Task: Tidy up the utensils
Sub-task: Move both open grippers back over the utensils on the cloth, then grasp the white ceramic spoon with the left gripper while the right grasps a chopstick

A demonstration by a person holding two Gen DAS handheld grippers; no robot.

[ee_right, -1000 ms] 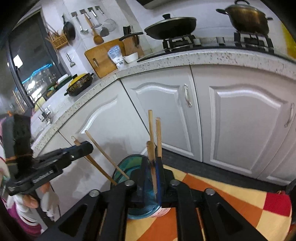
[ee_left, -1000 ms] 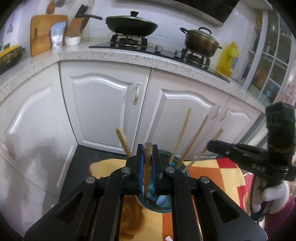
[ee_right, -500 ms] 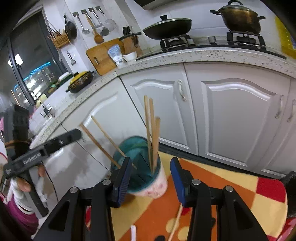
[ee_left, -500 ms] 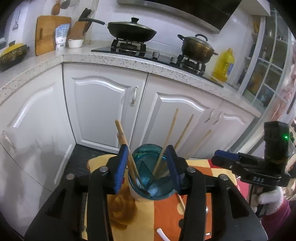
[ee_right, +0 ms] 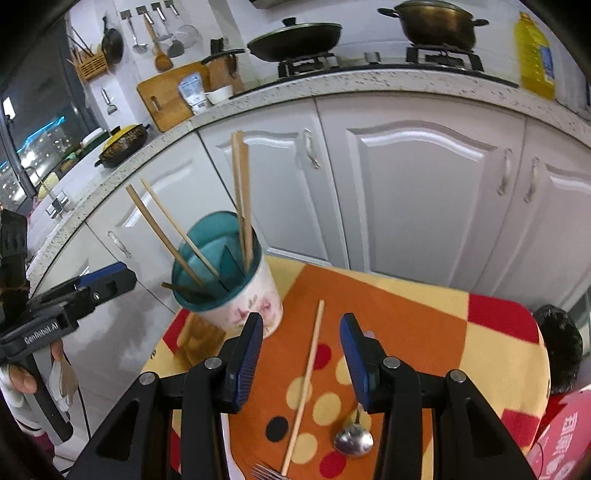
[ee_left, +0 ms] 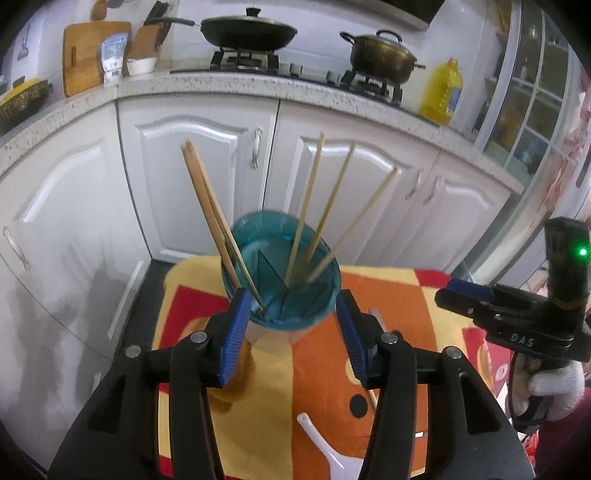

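Note:
A floral utensil holder [ee_right: 243,306] with a teal divided inside [ee_left: 280,280] stands on the patterned cloth [ee_right: 406,314]. Several wooden chopsticks [ee_left: 317,210] lean in its compartments, a pair [ee_left: 210,221] at the left. My left gripper [ee_left: 291,314] hovers just in front of the holder, its jaws opening and nothing between the pads. My right gripper [ee_right: 301,328] is open above a loose chopstick [ee_right: 306,380] lying on the cloth, apart from it. A metal spoon [ee_right: 352,439], a fork [ee_right: 266,472] and a white spoon [ee_left: 332,446] lie nearer.
White cabinet doors [ee_right: 413,192] rise behind the small table. The counter above carries a wok [ee_left: 247,29], a pot [ee_left: 380,55] and an oil bottle [ee_left: 443,92]. A gloved hand [ee_left: 554,384] holds the other gripper [ee_left: 476,299] at the right.
Both grippers were shut on chopsticks over the holder; both have let go, opened and drawn back and down. The released chopsticks now lean in the holder.

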